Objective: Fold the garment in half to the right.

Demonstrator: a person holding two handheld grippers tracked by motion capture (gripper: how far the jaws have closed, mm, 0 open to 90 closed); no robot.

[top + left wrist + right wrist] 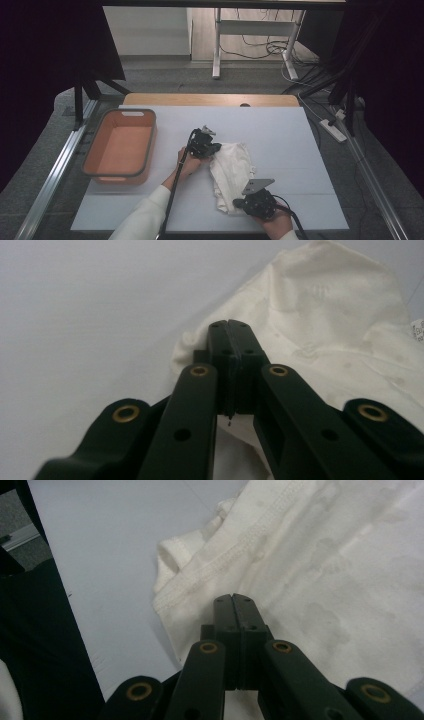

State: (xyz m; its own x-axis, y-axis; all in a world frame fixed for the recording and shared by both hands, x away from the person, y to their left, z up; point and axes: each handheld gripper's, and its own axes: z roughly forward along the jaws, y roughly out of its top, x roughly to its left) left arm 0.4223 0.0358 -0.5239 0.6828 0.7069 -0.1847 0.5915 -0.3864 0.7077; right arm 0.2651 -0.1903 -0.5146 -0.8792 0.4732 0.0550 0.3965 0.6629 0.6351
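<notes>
Crumpled white garment point(231, 175) lying just right of centre on the pale table surface point(280, 135), bunched into a long heap running from about 11 o'clock down to 6 o'clock. At its upper end, left gripper point(207, 145) pressed against the fabric's edge, jaws drawn fully together in the left gripper view point(229, 327), their tips meeting over the cloth point(320, 330); whether a fold sits pinched between them cannot be told. At the garment's lower end, toward 5 o'clock, right gripper point(239, 202) lying at the hem, jaws likewise closed tight in the right gripper view point(233, 600), tips resting on the stitched seam point(235, 560), a pinch of cloth between them not discernible. Grey three-cornered plate point(258, 185) topping the right gripper, black cable point(175, 195) trailing from the left one down along a white sleeve point(145, 217). Farther out, at 9 o'clock from the garment and well apart from it, an orange bin with a grey rim point(92, 150) standing near the table's left edge. Beyond the table, at 12 o'clock, white desk legs point(217, 45) and loose cables on the floor.
</notes>
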